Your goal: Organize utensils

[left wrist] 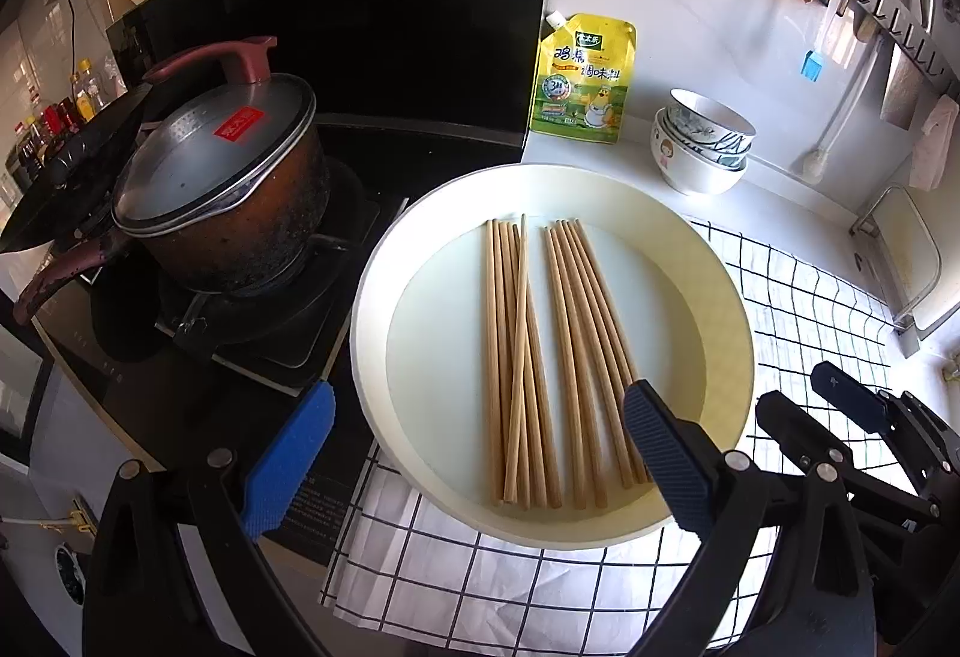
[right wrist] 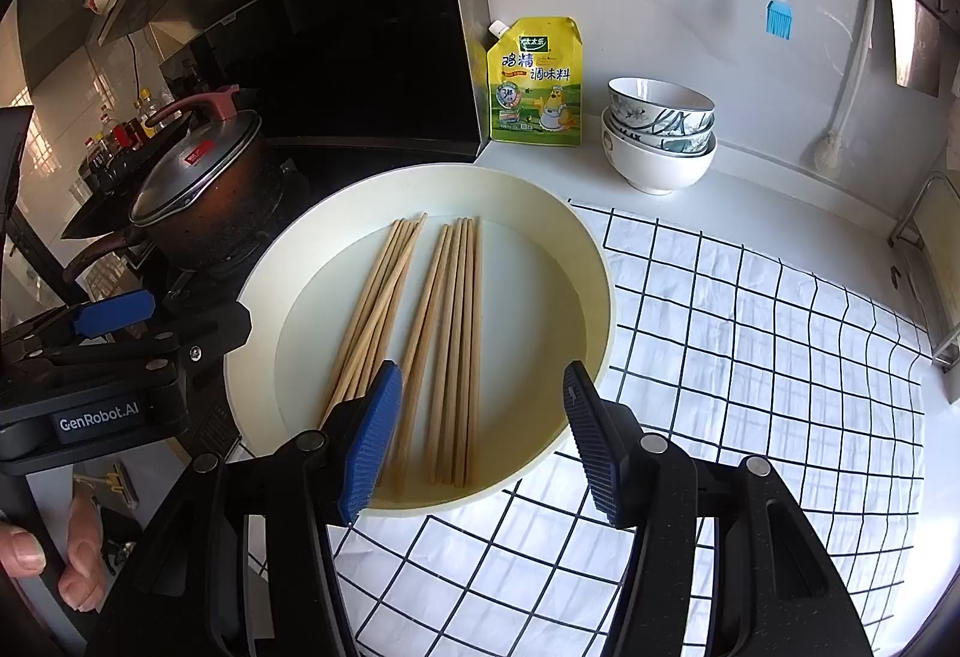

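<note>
Now both grippers, left (left wrist: 477, 450) and right (right wrist: 480, 438), are held open and empty above the round cream tray (left wrist: 720, 297); one bundle of long wooden chopsticks (left wrist: 522, 357) should be pinched gently at its near end.

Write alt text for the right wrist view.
Two bundles of wooden chopsticks lie in a round cream tray on a checked cloth, with the open right gripper poised at the tray's near edge. Behind stand stacked bowls, a yellow pouch and a lidded pot; the left gripper shows at left.
</note>
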Motion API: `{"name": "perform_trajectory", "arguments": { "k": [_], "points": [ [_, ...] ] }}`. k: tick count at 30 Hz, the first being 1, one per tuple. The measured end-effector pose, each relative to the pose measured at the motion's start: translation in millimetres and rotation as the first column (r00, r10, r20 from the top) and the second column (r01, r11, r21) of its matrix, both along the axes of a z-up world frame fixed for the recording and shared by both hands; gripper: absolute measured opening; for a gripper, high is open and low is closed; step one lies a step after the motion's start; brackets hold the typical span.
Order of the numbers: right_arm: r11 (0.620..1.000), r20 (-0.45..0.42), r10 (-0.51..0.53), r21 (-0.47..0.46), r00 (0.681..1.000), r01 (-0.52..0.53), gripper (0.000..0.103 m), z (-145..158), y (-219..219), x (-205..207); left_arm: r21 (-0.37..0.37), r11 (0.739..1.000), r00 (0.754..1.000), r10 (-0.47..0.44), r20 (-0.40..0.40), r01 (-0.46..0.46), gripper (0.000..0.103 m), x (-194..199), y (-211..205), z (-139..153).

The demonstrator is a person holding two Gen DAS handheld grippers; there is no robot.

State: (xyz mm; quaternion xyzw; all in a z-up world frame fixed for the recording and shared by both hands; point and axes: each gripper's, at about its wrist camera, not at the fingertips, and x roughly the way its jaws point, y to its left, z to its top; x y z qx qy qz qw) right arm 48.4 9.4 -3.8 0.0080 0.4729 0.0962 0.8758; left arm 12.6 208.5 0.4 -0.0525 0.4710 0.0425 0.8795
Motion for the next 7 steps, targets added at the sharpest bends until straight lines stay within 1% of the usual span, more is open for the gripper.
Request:
{"name": "perform_trajectory", "arguments": {
  "k": [2, 7],
  "points": [
    [1.0, 0.001, 0.0, 0.002, 1.0, 0.0, 0.055, 0.9, -0.1, -0.1, 0.011, 1.0, 1.0, 0.002, -0.004, -0.002, 0.095, -0.3, -0.9, -0.4],
    [1.0, 0.008, 0.003, 0.001, 1.0, -0.003, 0.055, 3.3, 0.8, -2.9, 0.01, 1.0, 1.0, 0.001, -0.002, -0.001, 0.095, -1.9, -1.3, -0.1]
  ]
}}
